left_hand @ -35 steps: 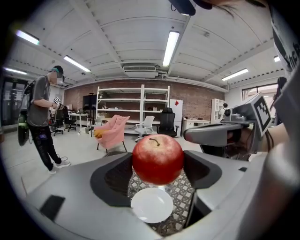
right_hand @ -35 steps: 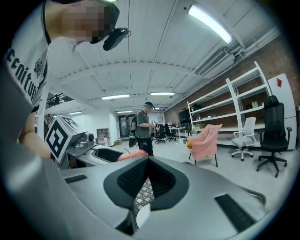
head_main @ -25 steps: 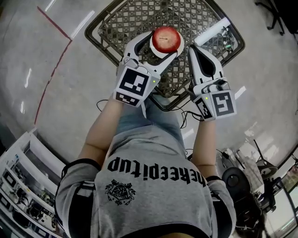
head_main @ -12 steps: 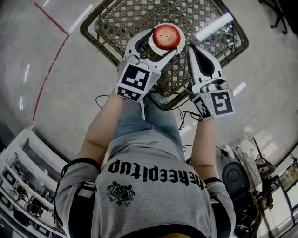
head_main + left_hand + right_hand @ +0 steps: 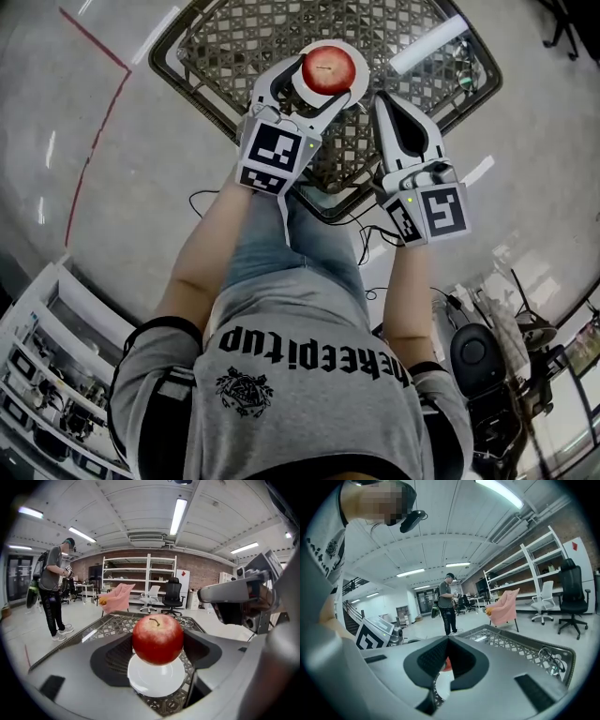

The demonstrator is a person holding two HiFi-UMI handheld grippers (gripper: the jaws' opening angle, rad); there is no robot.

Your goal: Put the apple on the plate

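Over the white plate (image 5: 157, 684), clamping the red apple (image 5: 157, 638) in the left gripper (image 5: 319, 80); right gripper (image 5: 384, 101) pinched empty beside the plate. Could roll off if dropped high.

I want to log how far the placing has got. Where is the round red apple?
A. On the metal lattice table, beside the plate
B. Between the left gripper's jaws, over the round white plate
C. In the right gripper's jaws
B: the left gripper view shows the round red apple clamped by the left gripper over the round white plate; the right gripper is shut on nothing.
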